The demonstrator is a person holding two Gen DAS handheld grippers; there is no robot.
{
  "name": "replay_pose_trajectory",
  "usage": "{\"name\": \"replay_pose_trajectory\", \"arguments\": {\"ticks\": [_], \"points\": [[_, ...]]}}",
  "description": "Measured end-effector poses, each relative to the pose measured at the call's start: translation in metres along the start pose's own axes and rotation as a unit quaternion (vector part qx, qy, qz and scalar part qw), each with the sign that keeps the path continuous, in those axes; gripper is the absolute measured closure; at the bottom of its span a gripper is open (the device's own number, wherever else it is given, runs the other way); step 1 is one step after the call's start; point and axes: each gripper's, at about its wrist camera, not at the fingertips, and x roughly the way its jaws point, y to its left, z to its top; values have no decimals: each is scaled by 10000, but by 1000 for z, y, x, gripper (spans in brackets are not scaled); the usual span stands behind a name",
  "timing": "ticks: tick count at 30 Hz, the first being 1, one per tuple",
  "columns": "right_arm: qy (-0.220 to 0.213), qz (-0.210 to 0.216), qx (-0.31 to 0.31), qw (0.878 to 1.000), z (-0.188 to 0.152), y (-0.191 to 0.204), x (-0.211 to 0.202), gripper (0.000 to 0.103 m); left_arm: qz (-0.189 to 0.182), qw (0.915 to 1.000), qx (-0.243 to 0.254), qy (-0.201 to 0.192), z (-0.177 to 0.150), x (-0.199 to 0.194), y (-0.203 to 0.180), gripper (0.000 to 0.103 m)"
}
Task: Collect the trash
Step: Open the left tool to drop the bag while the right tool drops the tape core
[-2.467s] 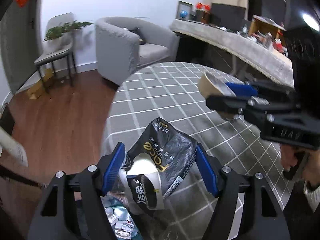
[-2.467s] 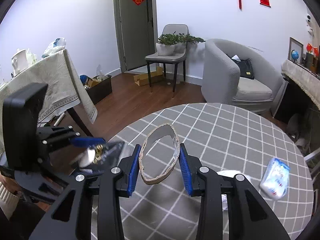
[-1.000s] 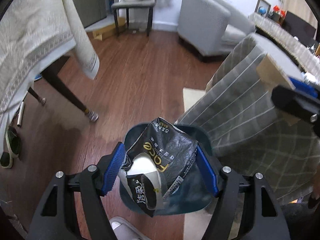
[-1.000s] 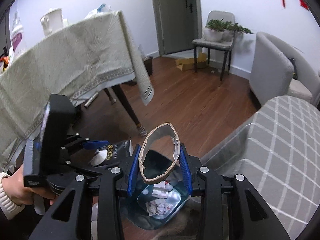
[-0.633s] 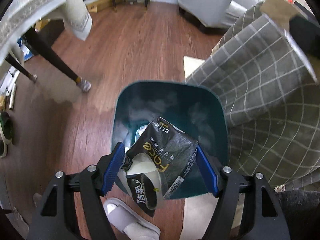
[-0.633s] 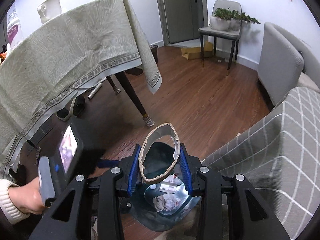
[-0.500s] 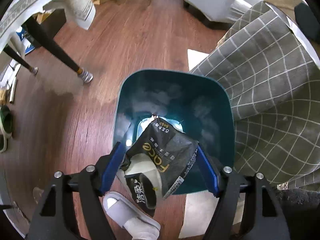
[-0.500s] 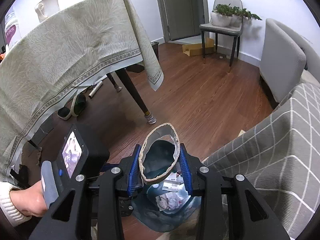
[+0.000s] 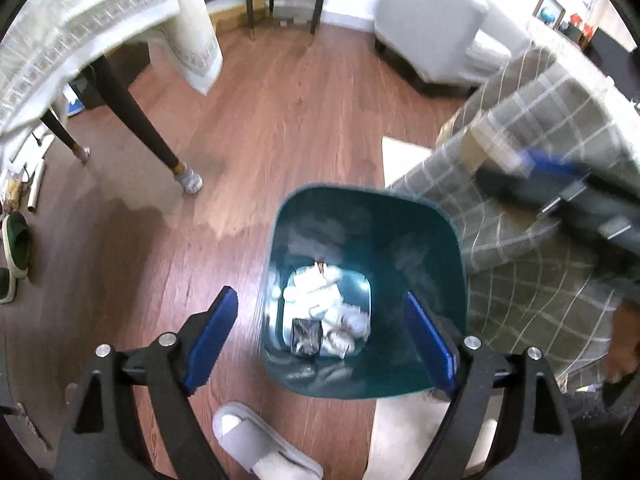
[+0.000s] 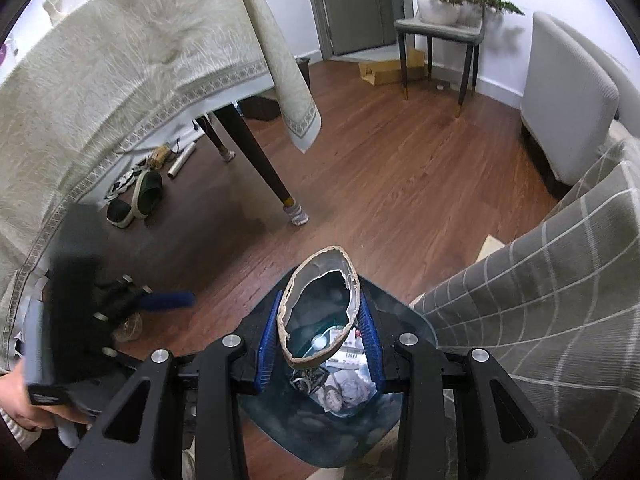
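Observation:
My left gripper (image 9: 320, 332) is open and empty, above a dark teal trash bin (image 9: 424, 240) on the wood floor. The black snack wrapper (image 9: 306, 336) lies at the bin's bottom among white crumpled trash (image 9: 324, 300). My right gripper (image 10: 320, 340) is shut on a squashed cardboard ring (image 10: 320, 308), held over the same bin (image 10: 320, 440). The right gripper also shows blurred at the right of the left wrist view (image 9: 532, 168), and the left gripper at the left of the right wrist view (image 10: 168, 300).
A round table with a grey checked cloth (image 9: 540, 184) stands right beside the bin. A second table with a cream cloth (image 10: 120, 80) and dark legs (image 10: 260, 160) stands to the left. A white slipper (image 9: 256, 440) lies in front of the bin; shoes (image 10: 140, 196) under the cream table.
My left gripper opened and the black wrapper dropped into the bin. My right gripper with the cardboard ring moved down closer over the bin.

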Motion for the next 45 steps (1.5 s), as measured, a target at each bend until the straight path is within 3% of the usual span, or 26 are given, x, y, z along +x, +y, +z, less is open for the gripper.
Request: {"name": "replay_pose_trajectory", "arguments": {"ticks": [9,20,33,34,36,45], "points": [[643,-93,99,9978,-19,1,55,65,17,9952,-26,-978,21,-59,3,33],[1355,-170,-45,9906,-43,13,107,65,-242,9875,-52,-1556,37,-110,-4,56],[2078,-335,-278,9772,-79,15,145,63,-464,9792,48,-1973,43,-151,-12,58],[2070,-373,-299,9772,-81,15,144,61,-454,9784,66,-2014,44,-154,-13,58],[2066,-513,-349,9764,-82,13,141,47,-387,9775,116,-2069,46,-158,-15,58],[1838,-480,-255,9815,-77,2,115,45,-378,9749,61,-2193,50,-167,-21,58]]}}
